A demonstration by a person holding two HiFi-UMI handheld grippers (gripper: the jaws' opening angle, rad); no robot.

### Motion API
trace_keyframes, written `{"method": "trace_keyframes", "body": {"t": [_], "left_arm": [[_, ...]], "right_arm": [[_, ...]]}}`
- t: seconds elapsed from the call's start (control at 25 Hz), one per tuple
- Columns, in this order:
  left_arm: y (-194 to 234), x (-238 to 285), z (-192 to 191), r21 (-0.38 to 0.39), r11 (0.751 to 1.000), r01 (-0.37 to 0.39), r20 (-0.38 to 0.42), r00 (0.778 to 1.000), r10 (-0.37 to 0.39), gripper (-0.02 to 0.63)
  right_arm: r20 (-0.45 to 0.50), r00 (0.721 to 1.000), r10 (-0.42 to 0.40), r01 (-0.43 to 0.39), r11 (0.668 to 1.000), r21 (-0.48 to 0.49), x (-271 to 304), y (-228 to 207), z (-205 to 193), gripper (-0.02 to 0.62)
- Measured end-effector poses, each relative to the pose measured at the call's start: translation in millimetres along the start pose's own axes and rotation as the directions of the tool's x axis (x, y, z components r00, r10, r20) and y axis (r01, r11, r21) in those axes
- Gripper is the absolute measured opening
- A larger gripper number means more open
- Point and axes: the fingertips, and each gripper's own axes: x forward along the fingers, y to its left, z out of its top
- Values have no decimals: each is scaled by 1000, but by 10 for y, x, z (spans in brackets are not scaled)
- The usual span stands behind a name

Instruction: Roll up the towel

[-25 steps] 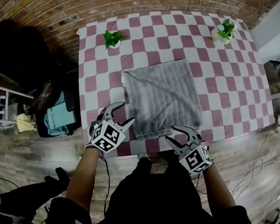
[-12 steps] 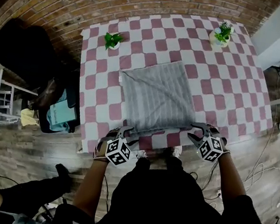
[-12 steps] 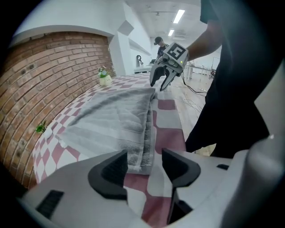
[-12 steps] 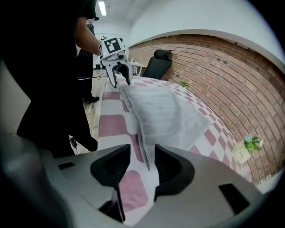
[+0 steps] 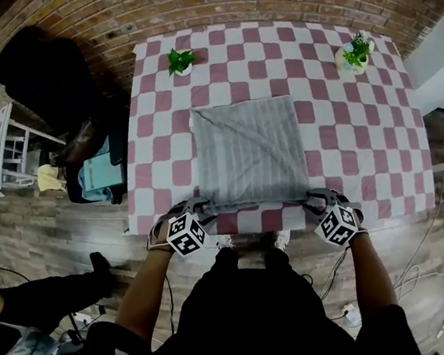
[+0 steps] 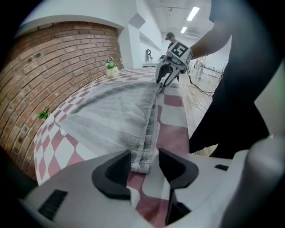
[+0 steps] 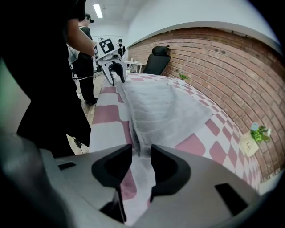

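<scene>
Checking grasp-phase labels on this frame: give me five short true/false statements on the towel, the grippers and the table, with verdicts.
1. The grey striped towel lies flat and unrolled on the red-and-white checked tablecloth. True.
2. The left gripper and right gripper are at the towel's far edge. False: they are at the two corners of its near edge, by the person.
3. Two small potted plants stand on the tablecloth. True.
4. One plant stands on the towel. False: both stand apart from it.
5. Nothing is between the left gripper's jaws. False: the towel's corner is between them, and they have just been closing.
</scene>
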Motion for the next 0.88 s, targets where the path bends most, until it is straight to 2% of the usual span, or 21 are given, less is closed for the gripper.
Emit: {"method": "trace_keyframes", "body": {"t": [0.12,0.16,0.2,0.32,0.56,0.76,0.88], "left_arm": [[8,-2,-13,31,999,-16,-27,999,17,161],[22,-11,-27,44,999,-31,-38,999,33,66],[27,-20,-41,50,998,-41,-46,998,43,63],[11,-34,-41,51,998,-47,-49,998,50,39],[-37,-129,-35,54,995,-88,-36,995,90,11],[-245,-259,-78,59,995,-82,-24,996,83,6],[-396,-365,-149,54,996,-64,-28,997,66,5]], "right_arm": [[23,999,40,-41,998,39,11,-1,15,100],[30,999,41,-42,998,48,22,-5,27,87],[33,999,37,-38,998,51,28,-10,32,45],[17,999,42,-42,998,37,10,-12,18,17],[23,998,53,-54,999,9,-157,38,31,9],[47,997,67,-66,997,-29,-371,242,79,9],[61,992,106,-104,994,-32,-478,442,110,9]]}}
